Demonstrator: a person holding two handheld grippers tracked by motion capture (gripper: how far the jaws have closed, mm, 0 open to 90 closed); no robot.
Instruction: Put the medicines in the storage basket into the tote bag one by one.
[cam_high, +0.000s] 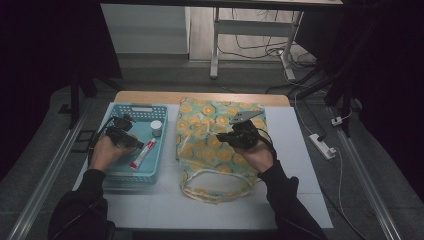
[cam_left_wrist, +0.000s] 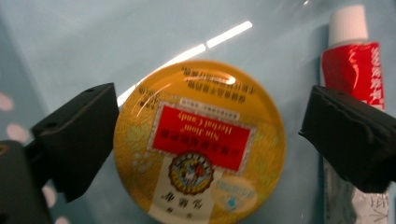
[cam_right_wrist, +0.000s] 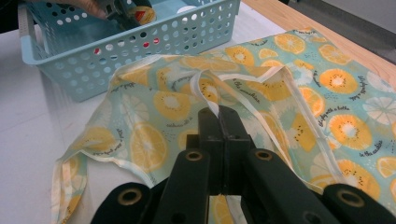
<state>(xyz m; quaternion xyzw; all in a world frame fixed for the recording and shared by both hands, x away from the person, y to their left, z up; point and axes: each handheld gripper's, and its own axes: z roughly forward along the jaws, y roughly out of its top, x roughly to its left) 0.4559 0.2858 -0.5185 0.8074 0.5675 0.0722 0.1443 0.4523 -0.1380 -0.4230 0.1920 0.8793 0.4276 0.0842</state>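
A round yellow tin (cam_left_wrist: 198, 142) is seen lying between the widely parted jaws of the left gripper (cam_left_wrist: 205, 135), unpressed, on the floor of the blue basket (cam_left_wrist: 70, 42). The jaws have just been closing. Beyond the right-hand jaw lies a red tube (cam_left_wrist: 352, 65). A strap of the fruit-print bag (cam_right_wrist: 205, 95) is pinched by the right gripper (cam_right_wrist: 218, 116).

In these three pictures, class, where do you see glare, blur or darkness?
High view: dim, with black corners around the lit table. Left gripper view: bright glare streaks across the basket floor and the tin, print slightly soft. Right gripper view: evenly lit, bag fairly sharp, near jaws blurred.
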